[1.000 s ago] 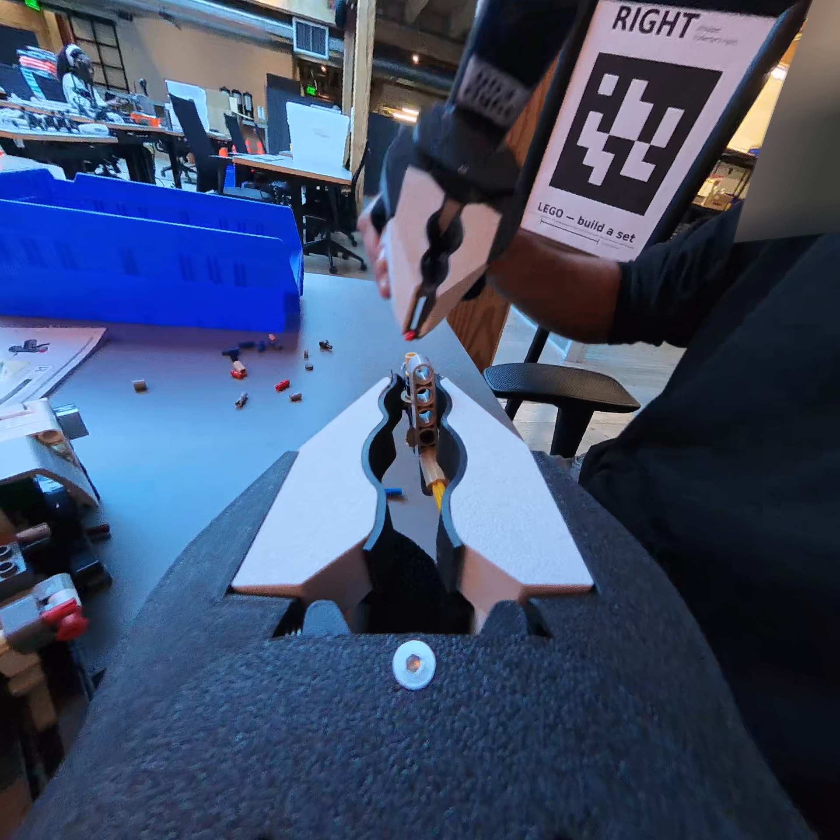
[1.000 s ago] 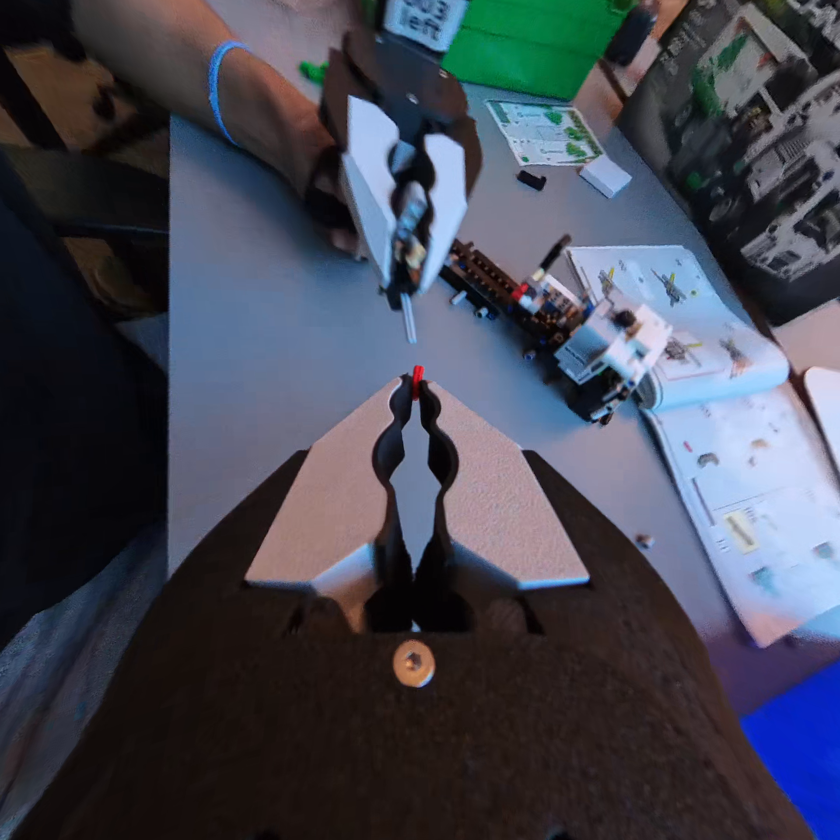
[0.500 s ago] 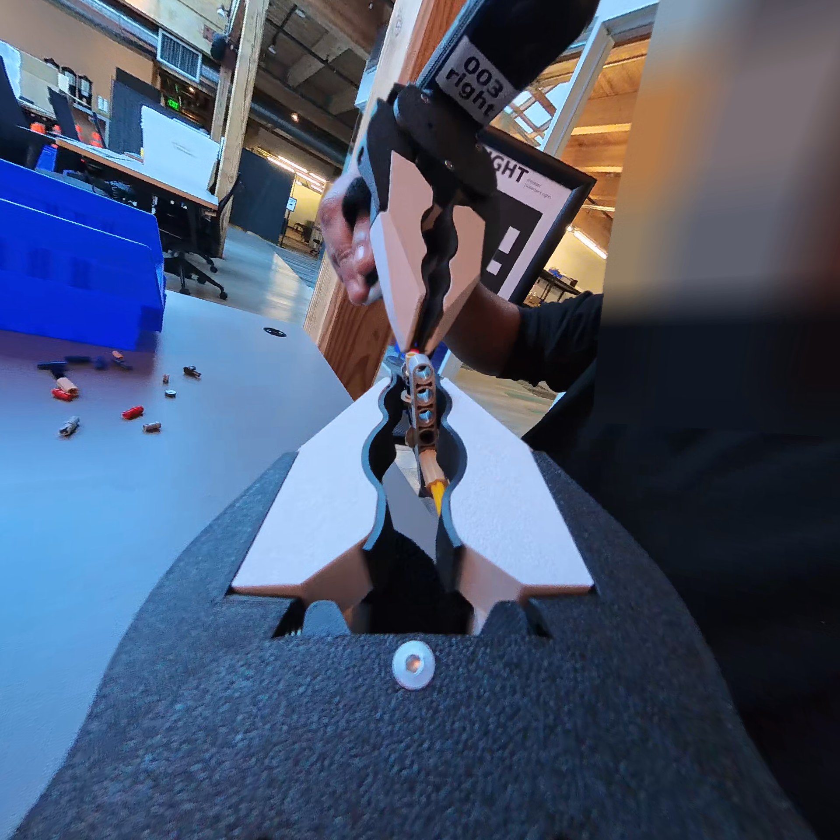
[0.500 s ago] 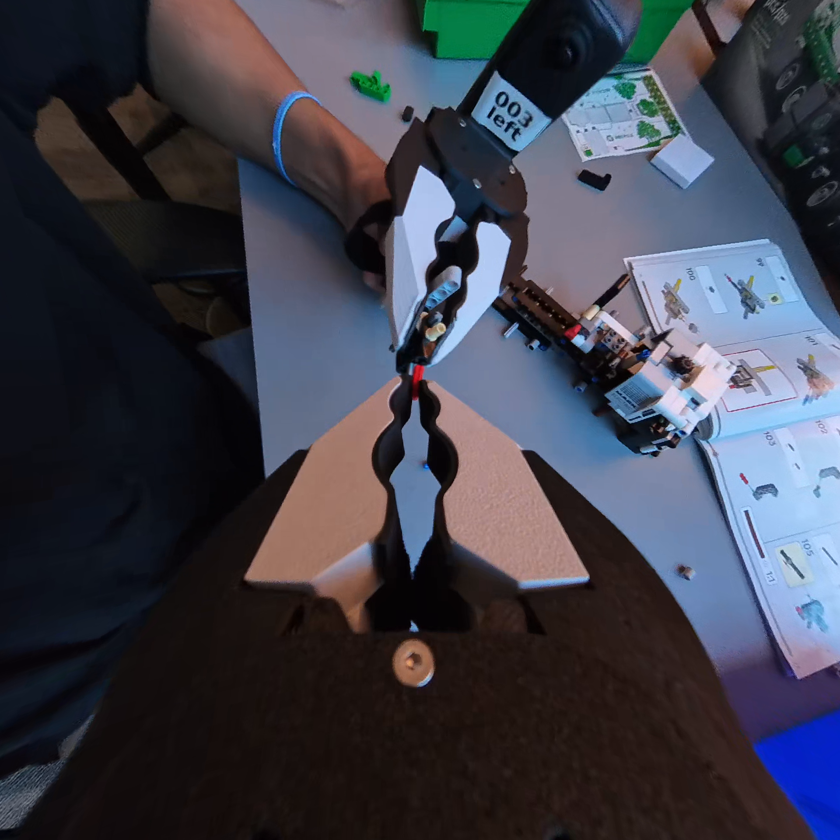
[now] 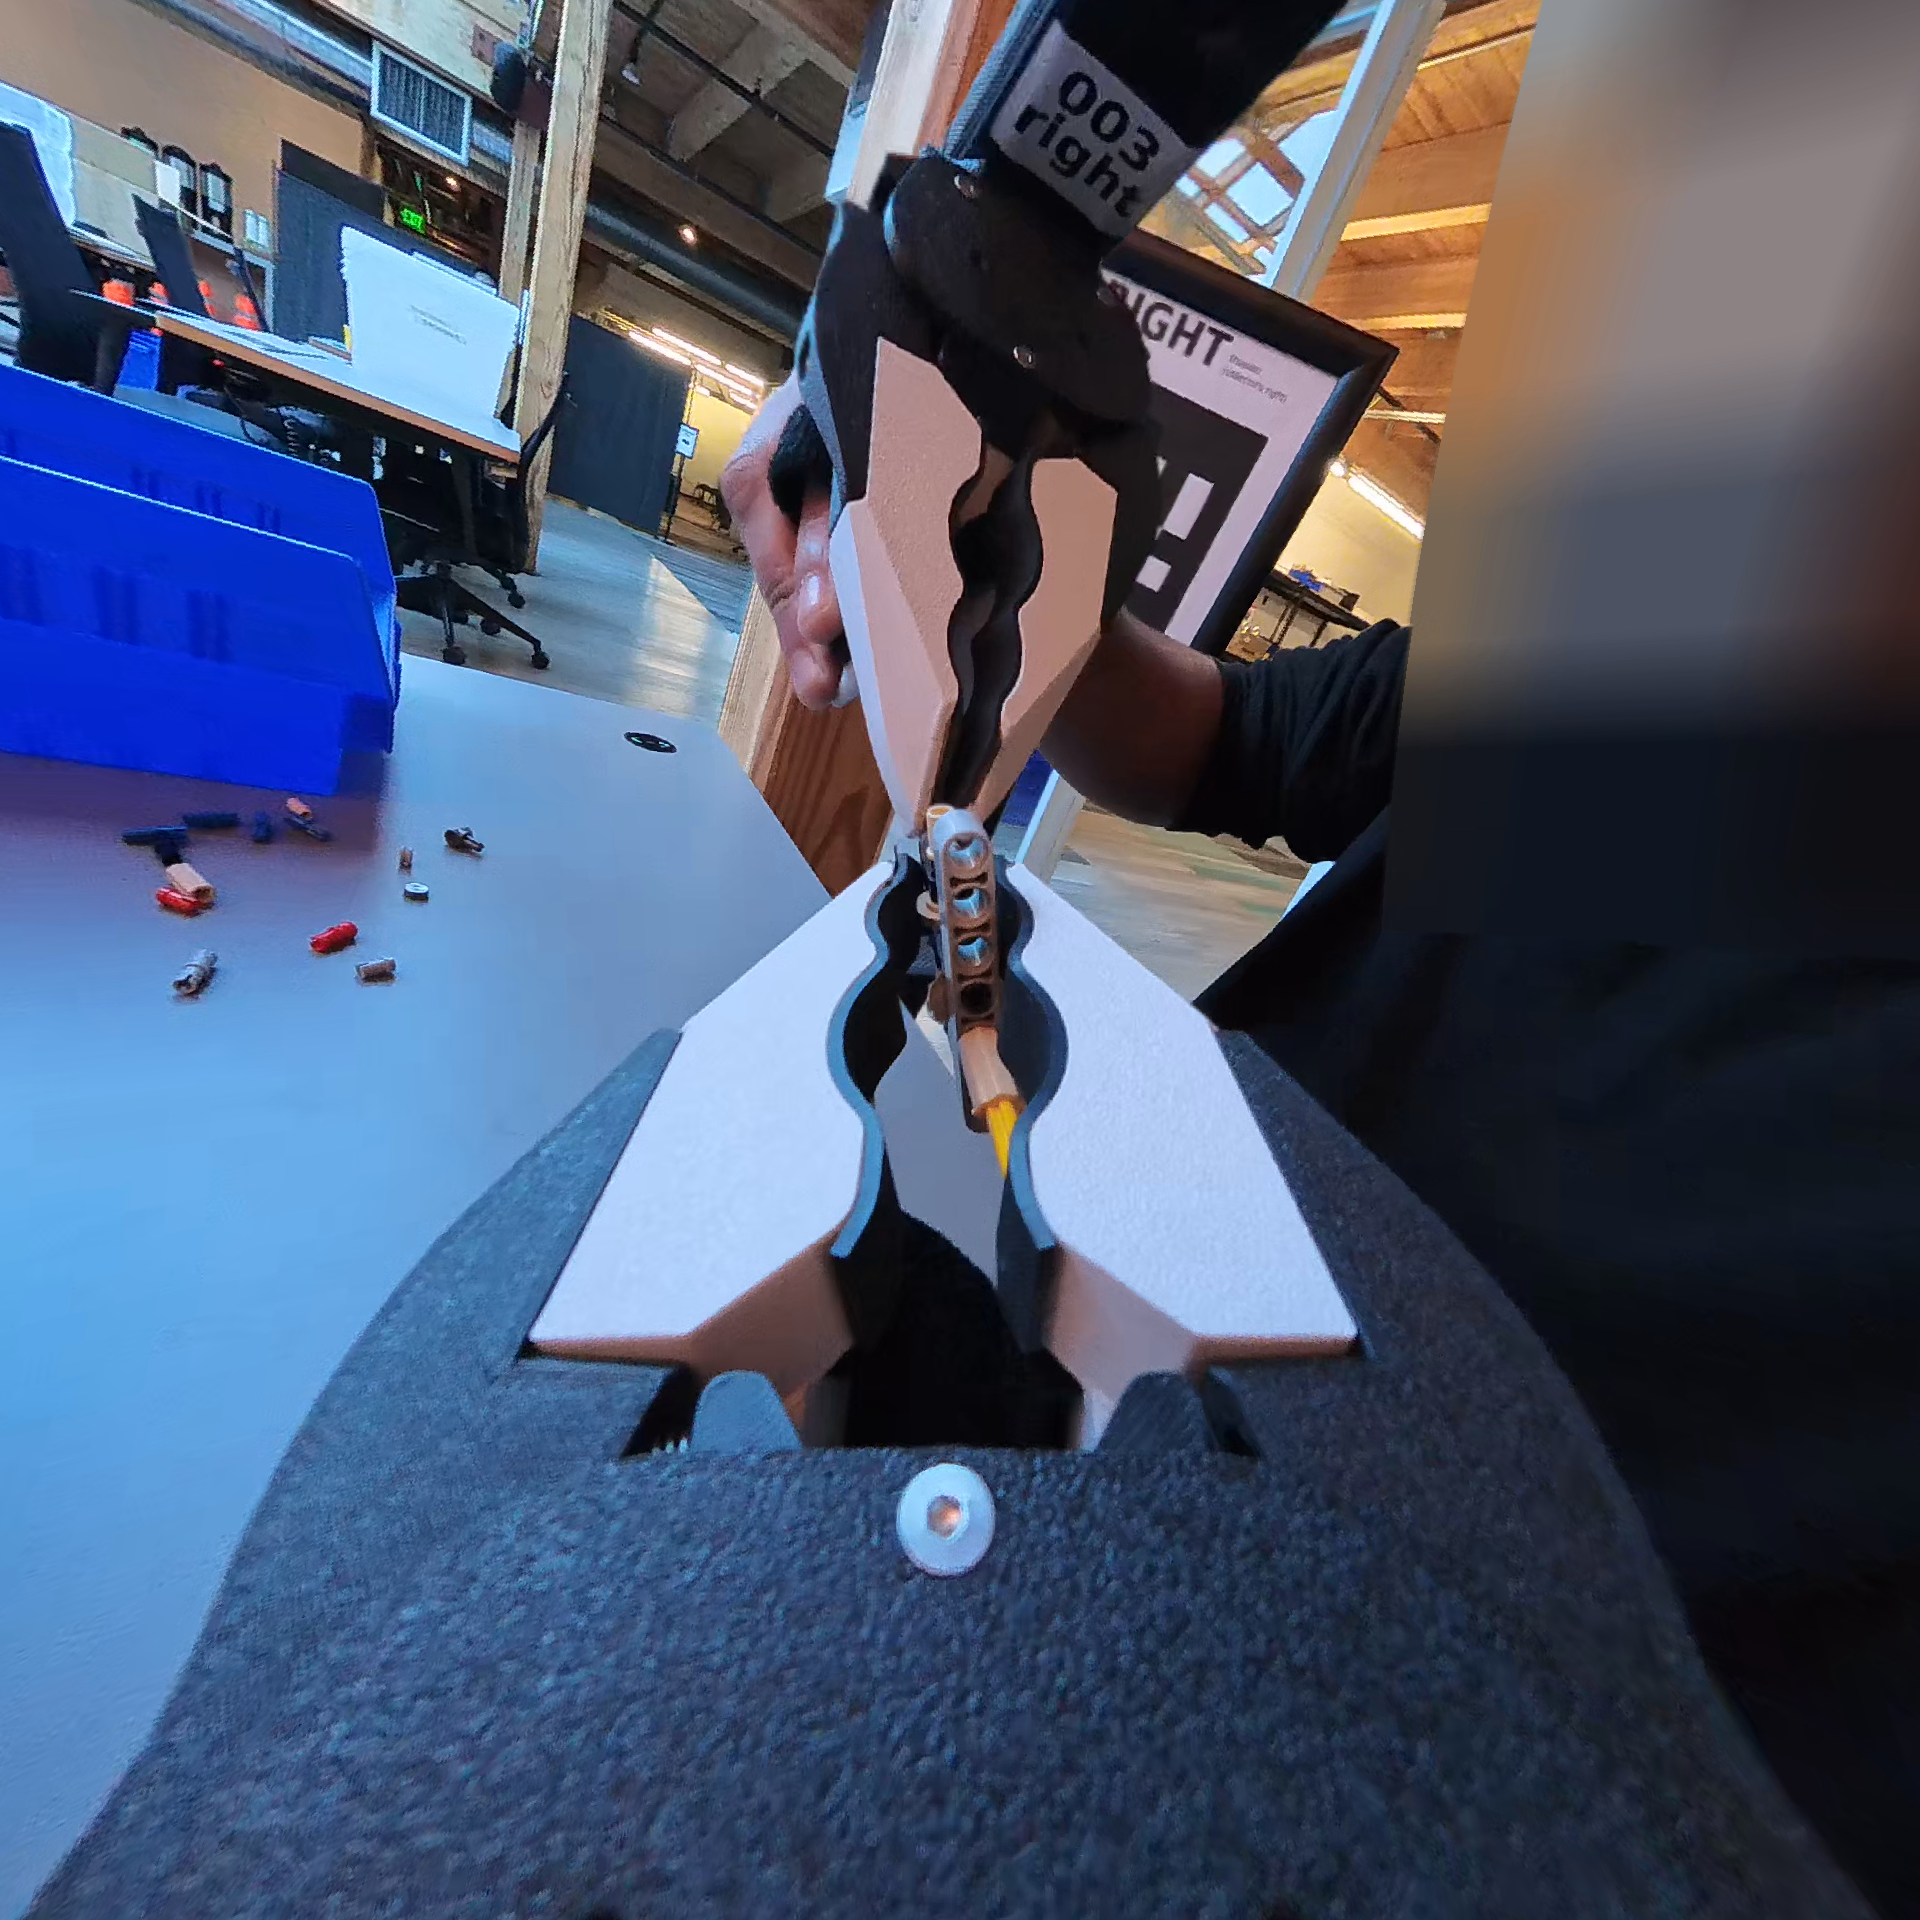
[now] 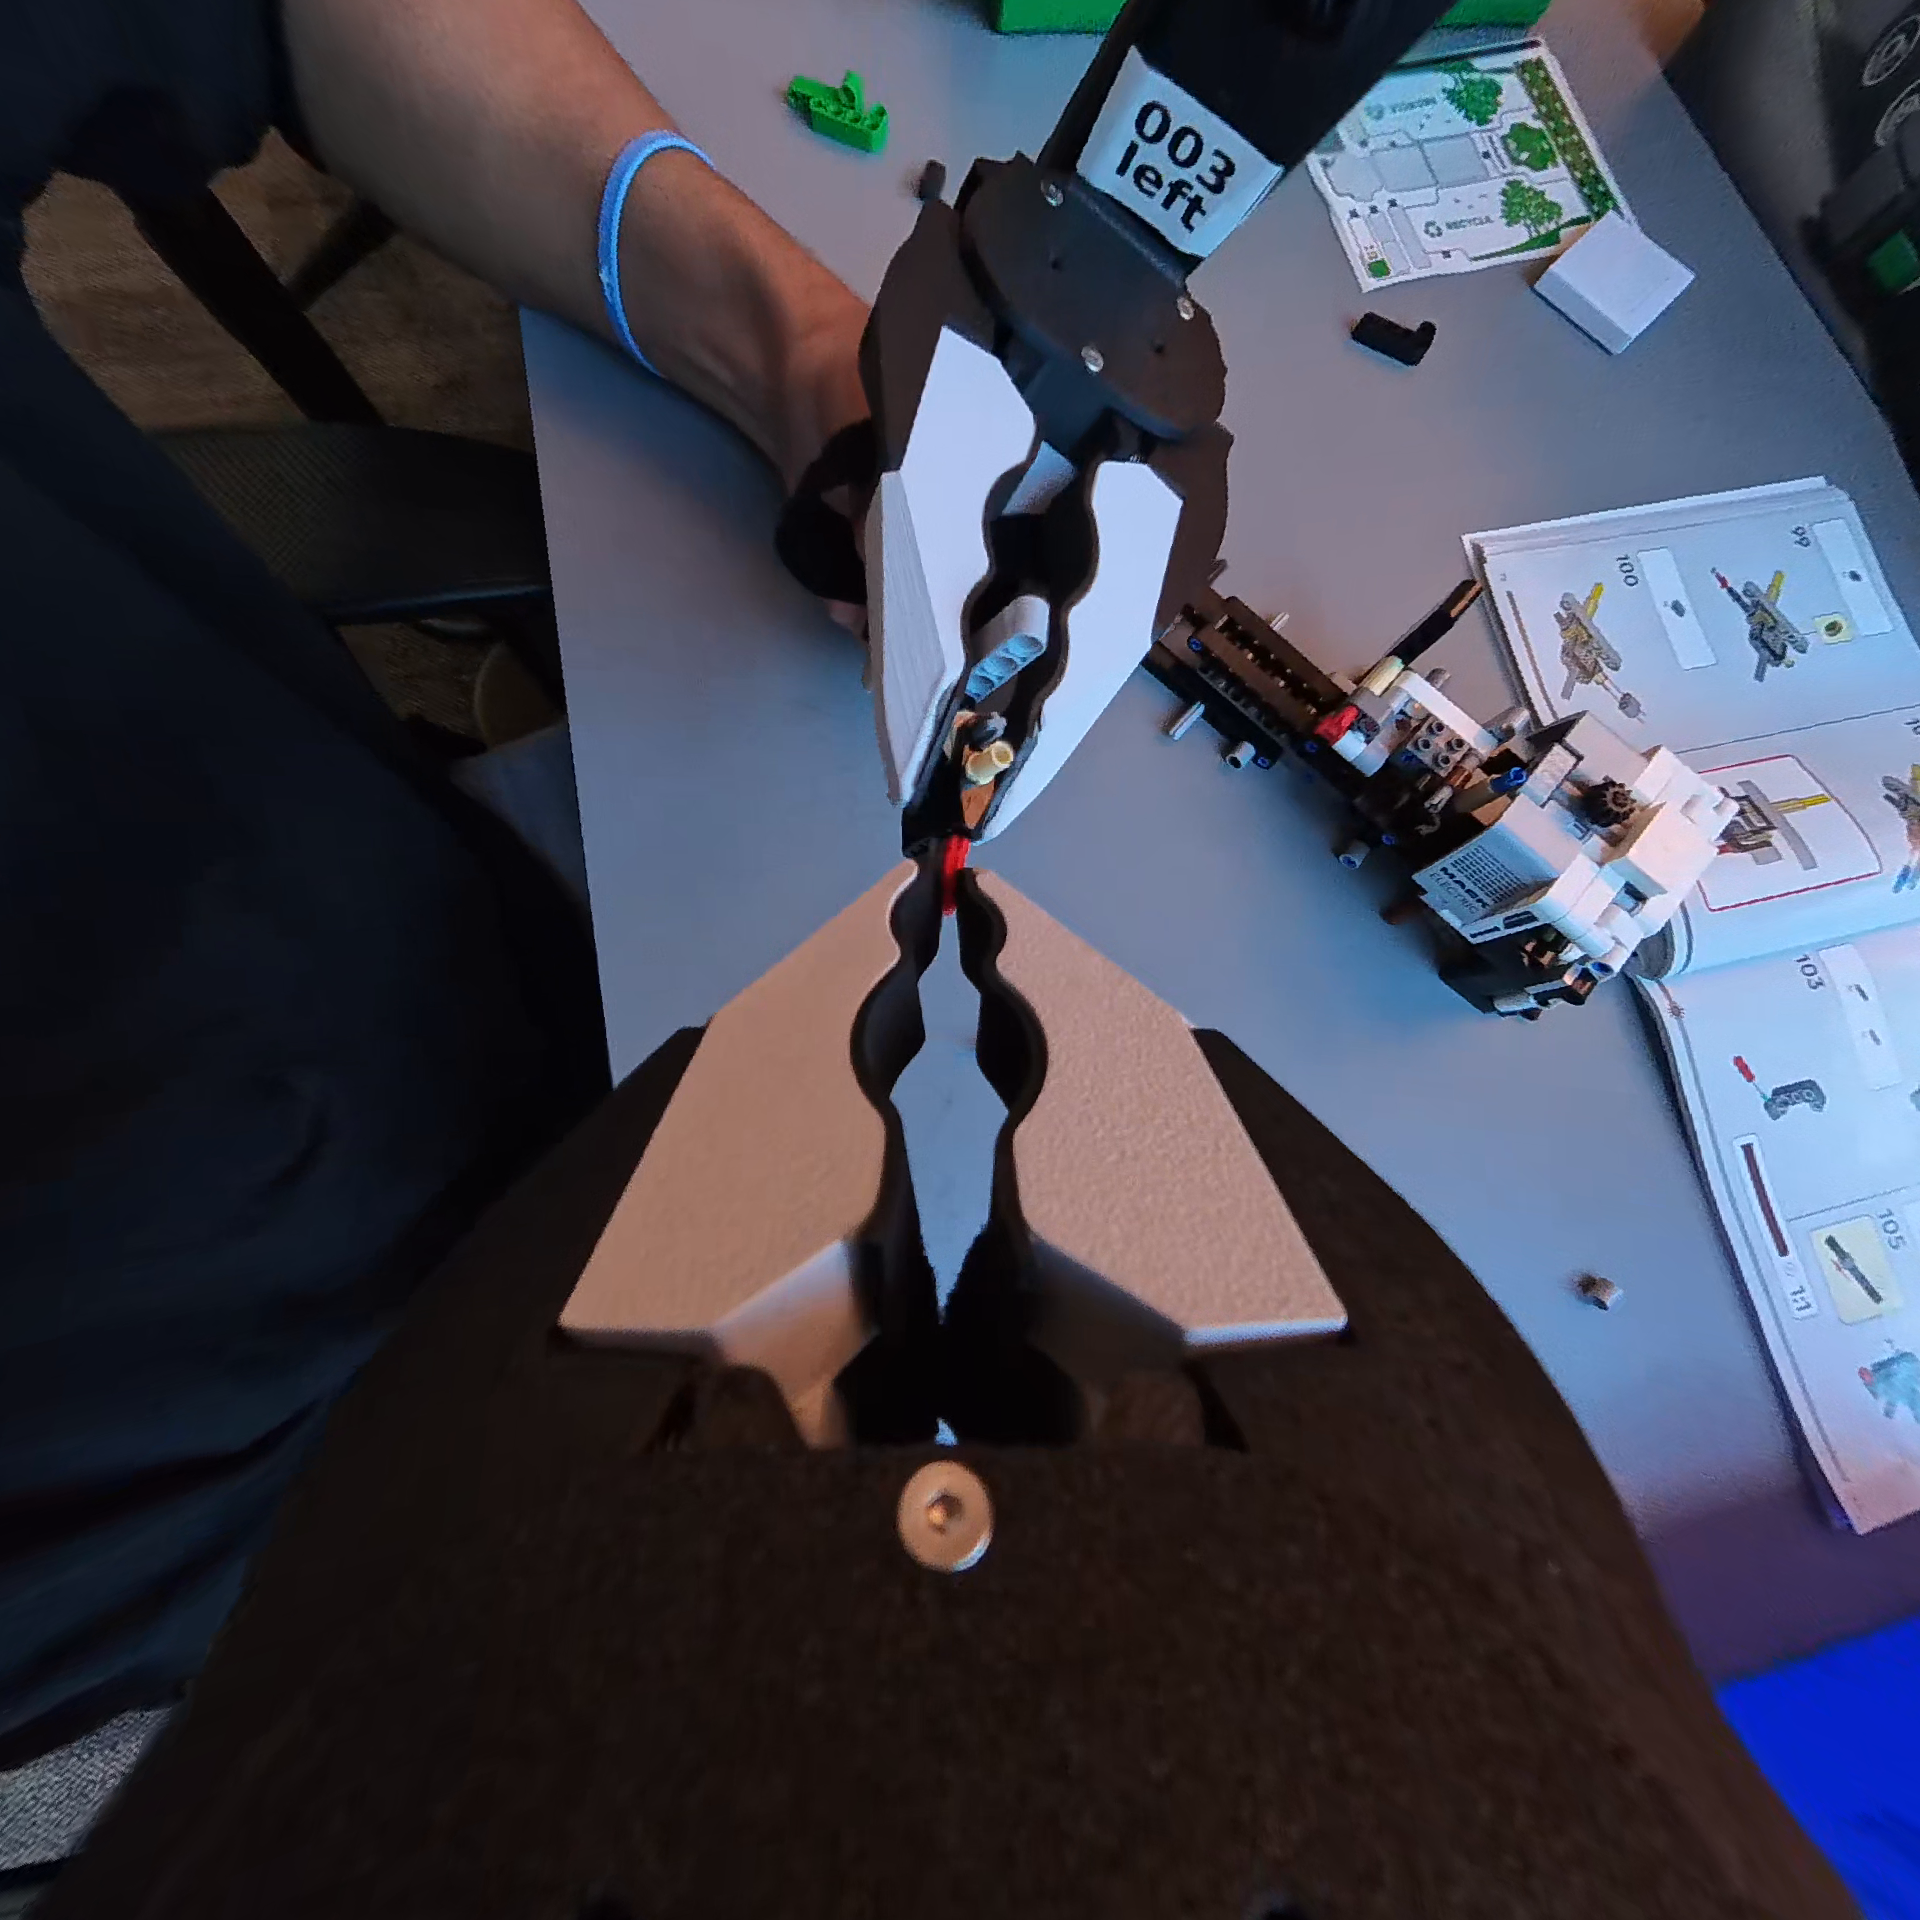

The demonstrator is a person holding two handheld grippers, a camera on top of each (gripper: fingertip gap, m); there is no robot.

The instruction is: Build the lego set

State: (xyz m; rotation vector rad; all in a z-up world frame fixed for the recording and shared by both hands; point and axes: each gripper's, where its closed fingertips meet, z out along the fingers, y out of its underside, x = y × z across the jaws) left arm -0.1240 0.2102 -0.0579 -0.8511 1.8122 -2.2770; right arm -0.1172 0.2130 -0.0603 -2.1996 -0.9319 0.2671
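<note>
I am holding two grippers tip to tip above the grey table [image 6: 748,831]. My left gripper [image 5: 951,883] is clamping one grey beam [image 5: 971,920] with a row of holes, a tan-and-yellow axle [image 5: 992,1091] sticking out of its near end. In the left wrist view, one blue bin [image 5: 197,623] is sitting at 9 o'clock with about a dozen loose small pieces [image 5: 270,894] scattered just below it, and the right gripper [image 5: 961,800] is coming down from 12 o'clock, its tip touching the beam's far end. My right gripper [image 6: 951,888] is pinching one red pin [image 6: 954,873] between its closed tips. In the right wrist view, the left gripper [image 6: 951,821] is meeting the pin at 12 o'clock; one green piece [image 6: 836,109] is lying at 11 o'clock, one part-built truck [image 6: 1455,810] at 2 o'clock and one open booklet [image 6: 1766,935] at 3 o'clock, the truck's white end resting on it.
</note>
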